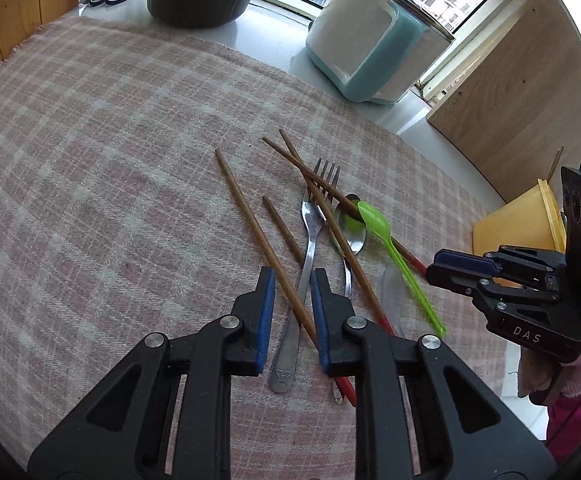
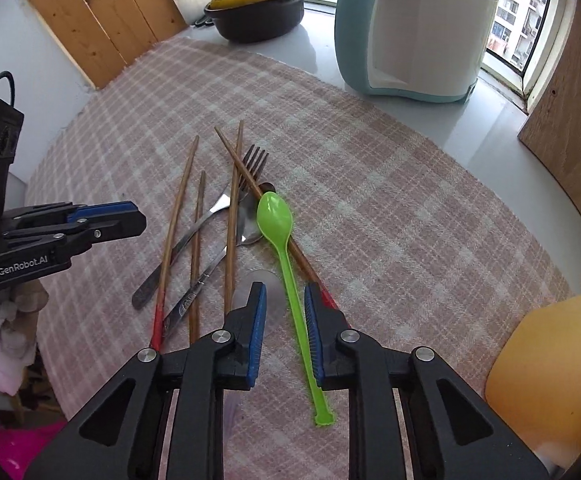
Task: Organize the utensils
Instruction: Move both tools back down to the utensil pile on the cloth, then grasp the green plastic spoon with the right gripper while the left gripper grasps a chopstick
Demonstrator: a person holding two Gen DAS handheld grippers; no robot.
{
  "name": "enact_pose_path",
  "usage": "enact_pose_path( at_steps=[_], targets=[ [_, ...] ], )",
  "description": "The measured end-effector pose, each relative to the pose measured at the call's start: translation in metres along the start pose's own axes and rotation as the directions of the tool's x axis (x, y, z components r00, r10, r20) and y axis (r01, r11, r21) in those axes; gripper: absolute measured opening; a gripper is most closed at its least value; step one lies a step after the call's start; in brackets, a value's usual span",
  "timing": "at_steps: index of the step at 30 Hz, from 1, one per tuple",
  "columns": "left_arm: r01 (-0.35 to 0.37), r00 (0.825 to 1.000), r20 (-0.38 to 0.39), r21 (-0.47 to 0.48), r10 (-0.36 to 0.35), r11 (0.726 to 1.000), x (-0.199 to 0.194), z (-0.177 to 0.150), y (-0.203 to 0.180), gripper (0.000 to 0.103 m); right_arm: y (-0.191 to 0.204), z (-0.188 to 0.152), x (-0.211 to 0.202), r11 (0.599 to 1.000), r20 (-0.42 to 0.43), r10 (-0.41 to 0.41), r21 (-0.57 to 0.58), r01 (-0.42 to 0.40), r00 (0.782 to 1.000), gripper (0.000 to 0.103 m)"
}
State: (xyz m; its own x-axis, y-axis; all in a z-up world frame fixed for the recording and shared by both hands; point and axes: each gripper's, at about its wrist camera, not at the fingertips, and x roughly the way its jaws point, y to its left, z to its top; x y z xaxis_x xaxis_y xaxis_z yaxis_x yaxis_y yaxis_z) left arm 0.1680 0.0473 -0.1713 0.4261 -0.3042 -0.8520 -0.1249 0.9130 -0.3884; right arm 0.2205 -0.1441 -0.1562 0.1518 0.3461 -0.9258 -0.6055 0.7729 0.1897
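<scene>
On the bench, a pink-and-cream checked cloth [image 2: 390,216] carries a loose heap of utensils: brown wooden chopsticks [image 1: 264,246], some red-tipped, crossing a stainless steel fork [image 1: 310,232], a steel spoon [image 1: 352,226] and a bright green plastic spoon [image 2: 280,236]. The left hand-held gripper [image 1: 292,284] hangs low over the heap with its blue-padded fingers apart, one chopstick and the fork handle between them. The right hand-held gripper [image 2: 285,300], fingers likewise apart, straddles the green spoon's thin handle, with a yellow plastic container [image 2: 550,372] near its right.
</scene>
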Motion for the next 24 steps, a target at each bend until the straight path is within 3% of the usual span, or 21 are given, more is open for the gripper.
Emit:
enact_pose_path(
  at_steps=[16,24],
  targets=[
    [0.017,1.000,-0.025,-0.039,-0.018,0.999,0.022,0.007,-0.001,0.017,-0.006,0.014,0.034,0.999,-0.066,0.029,0.020,-0.028,0.997,0.012],
    [-0.011,1.000,-0.030,-0.031,0.010,0.999,0.031,0.012,-0.002,0.017,-0.006,0.021,0.041,1.000,-0.076,0.020,0.009,-0.020,0.997,0.012]
  ],
)
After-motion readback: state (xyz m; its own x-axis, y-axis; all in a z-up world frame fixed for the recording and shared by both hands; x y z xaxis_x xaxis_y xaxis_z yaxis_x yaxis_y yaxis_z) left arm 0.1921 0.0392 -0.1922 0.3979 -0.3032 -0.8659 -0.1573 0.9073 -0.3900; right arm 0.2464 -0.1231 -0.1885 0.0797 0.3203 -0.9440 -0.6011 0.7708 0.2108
